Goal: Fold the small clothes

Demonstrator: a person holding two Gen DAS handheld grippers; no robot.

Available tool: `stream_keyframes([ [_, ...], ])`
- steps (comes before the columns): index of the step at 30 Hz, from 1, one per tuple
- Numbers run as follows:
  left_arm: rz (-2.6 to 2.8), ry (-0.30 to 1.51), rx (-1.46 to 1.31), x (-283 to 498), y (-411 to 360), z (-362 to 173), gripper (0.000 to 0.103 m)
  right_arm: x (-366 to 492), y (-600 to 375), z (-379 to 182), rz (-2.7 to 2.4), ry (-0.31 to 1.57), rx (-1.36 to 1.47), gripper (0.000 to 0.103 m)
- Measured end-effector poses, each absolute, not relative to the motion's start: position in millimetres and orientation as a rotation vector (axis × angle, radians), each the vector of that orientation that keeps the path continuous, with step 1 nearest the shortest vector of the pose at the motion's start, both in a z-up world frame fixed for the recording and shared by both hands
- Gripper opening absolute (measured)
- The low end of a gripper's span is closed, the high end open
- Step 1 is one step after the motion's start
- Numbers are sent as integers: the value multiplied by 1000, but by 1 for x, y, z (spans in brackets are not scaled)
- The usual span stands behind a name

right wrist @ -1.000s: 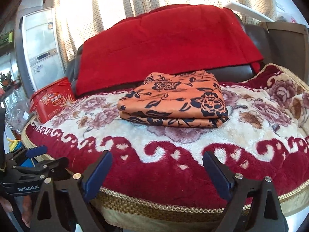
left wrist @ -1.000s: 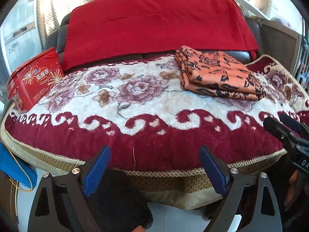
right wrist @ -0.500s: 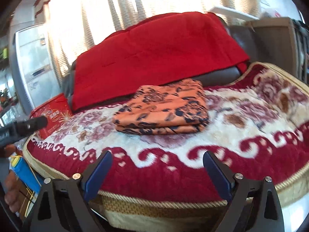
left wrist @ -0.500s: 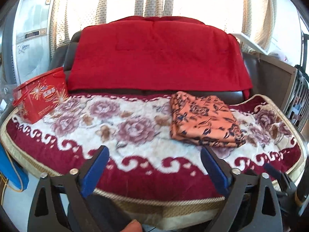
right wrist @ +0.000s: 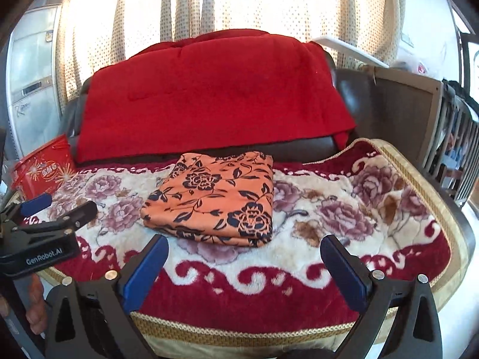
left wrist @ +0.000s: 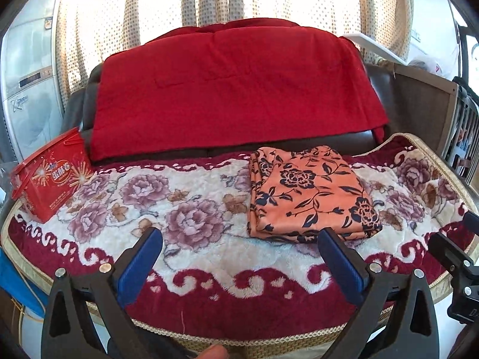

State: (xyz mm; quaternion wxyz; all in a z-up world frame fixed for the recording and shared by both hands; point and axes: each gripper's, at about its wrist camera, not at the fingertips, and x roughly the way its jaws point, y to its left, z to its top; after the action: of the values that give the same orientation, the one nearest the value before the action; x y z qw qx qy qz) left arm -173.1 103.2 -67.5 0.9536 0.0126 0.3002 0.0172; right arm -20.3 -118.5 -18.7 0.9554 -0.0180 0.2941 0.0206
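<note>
Orange floral garment [left wrist: 311, 191] lies folded into a neat, layered rectangle on the plush rose-patterned blanket [left wrist: 194, 197] that covers the sofa seat, toward the right half and close to the back edge. Judged from that tidy stack, the folding looks finished; no other loose clothes show, so little or nothing seems left. Left gripper [left wrist: 239, 260] and right gripper [right wrist: 244, 266] both hang over the blanket's front edge, jaws spread wide, empty, well apart from the garment. A red blanket [left wrist: 233, 89] drapes the backrest. At the left edge stands a red gift tin [left wrist: 51, 176] with Chinese lettering I cannot make out. In the right wrist view the left gripper's body reads "GenRobot.AI".
</note>
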Motion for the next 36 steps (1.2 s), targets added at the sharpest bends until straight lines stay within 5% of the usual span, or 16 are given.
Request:
stream_keyframes([
  [36, 23, 593, 7, -119, 105, -60, 103, 36, -95, -12, 46, 621, -118, 103],
])
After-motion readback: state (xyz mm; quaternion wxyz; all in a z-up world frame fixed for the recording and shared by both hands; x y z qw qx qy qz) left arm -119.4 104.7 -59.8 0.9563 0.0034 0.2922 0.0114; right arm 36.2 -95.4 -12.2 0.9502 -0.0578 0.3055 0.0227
